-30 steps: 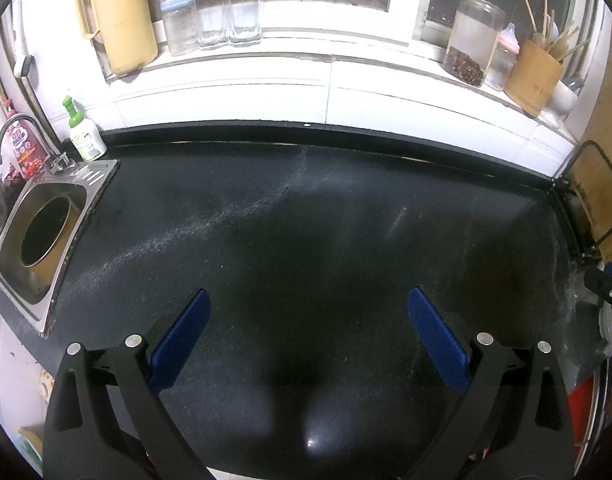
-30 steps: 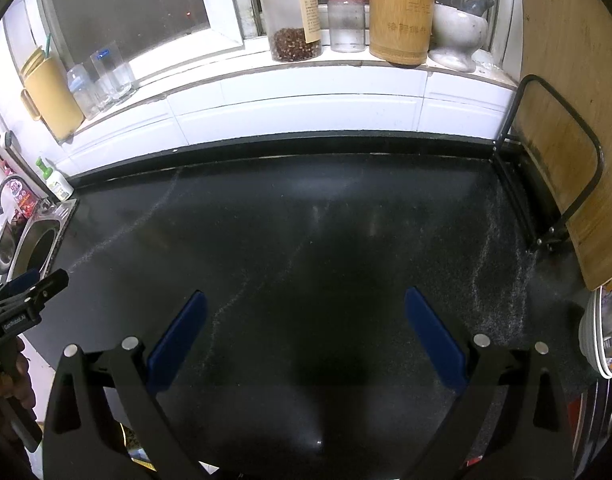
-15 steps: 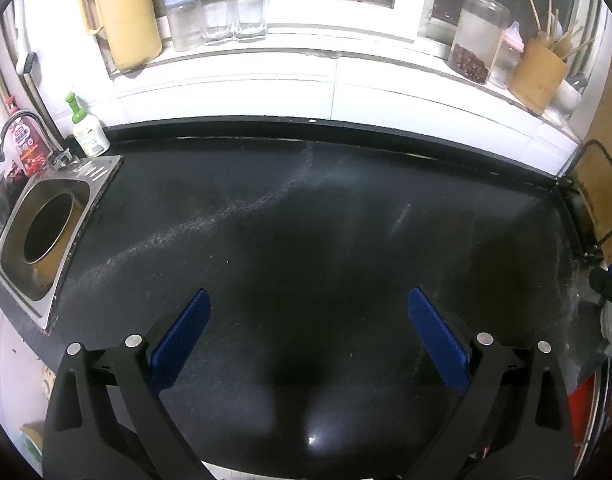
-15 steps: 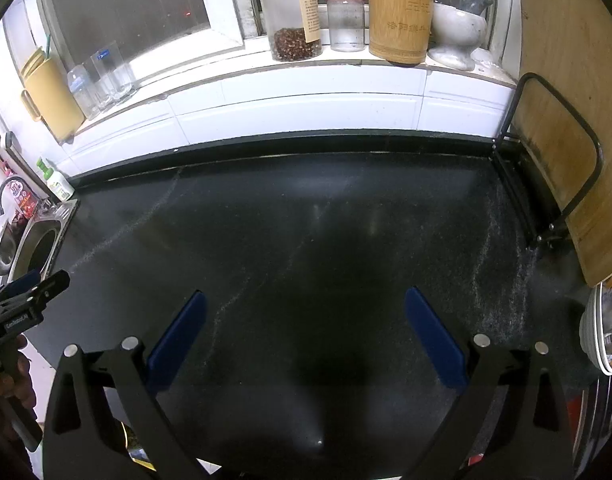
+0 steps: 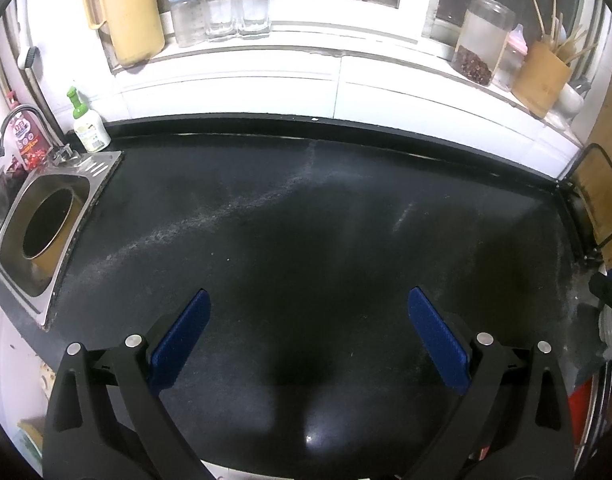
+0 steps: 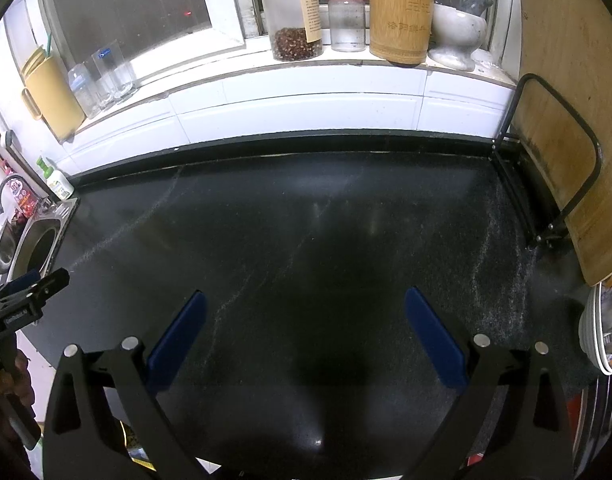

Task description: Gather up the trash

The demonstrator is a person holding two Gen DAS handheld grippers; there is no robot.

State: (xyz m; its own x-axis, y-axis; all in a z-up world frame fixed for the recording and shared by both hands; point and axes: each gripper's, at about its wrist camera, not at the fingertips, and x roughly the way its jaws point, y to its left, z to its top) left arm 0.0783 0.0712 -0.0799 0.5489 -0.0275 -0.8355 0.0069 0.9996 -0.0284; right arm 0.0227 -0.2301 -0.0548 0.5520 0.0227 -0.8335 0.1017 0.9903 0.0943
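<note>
No trash shows on the black countertop (image 5: 306, 216) in either view. My left gripper (image 5: 309, 336) hovers open over the counter's near edge, blue pads wide apart with nothing between them. My right gripper (image 6: 305, 334) is open too, above the same counter (image 6: 306, 220) further right. The left gripper (image 6: 24, 296) also appears at the left edge of the right wrist view, held by a hand (image 6: 4, 384). A dark part of the right gripper (image 5: 609, 290) shows at the right edge of the left wrist view. A round opening (image 5: 46, 226) sits in a steel panel at the counter's left end.
On the windowsill stand a yellow jug (image 5: 126, 8), a baby bottle (image 5: 184, 8), glasses, a jar of red bits (image 6: 294, 12), a pink-capped bottle (image 6: 345, 12), a bamboo utensil holder (image 6: 399, 20) and a mortar (image 6: 457, 30). A cutting board (image 6: 561, 112) leans at right. Stacked bowls (image 6: 601, 328) sit beside it.
The left wrist view has drifted slightly, with the sill and sink shifting a little right and down. The right wrist view is nearly unchanged. Both grippers stay open.
</note>
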